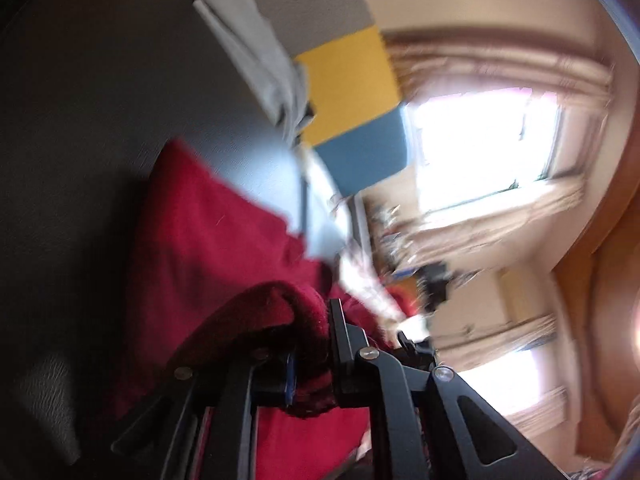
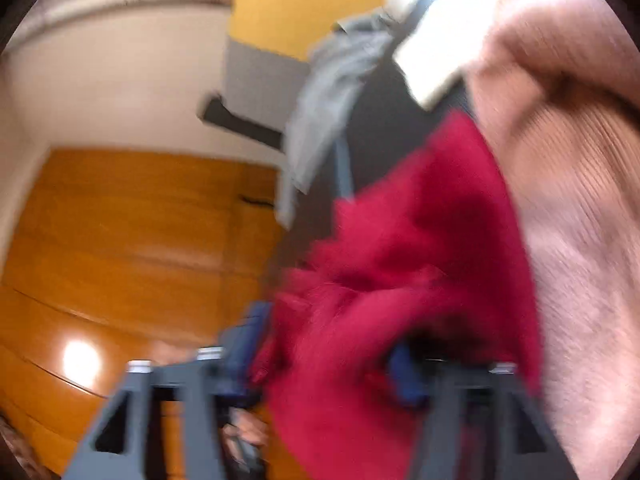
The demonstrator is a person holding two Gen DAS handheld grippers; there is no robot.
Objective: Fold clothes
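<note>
Red cloth (image 1: pixel 208 240) held between both grippers, frames blurred.
Table (image 1: pixel 80 120) fills the left wrist view's left half; the cloth spreads across lower centre, a rolled edge clamped in the left gripper (image 1: pixel 312 360) jaws. Right wrist view: the cloth bunches at lower centre between the right gripper (image 2: pixel 324 364) jaws, which pinch it; pink knit (image 2: pixel 568 208) at right.
</note>
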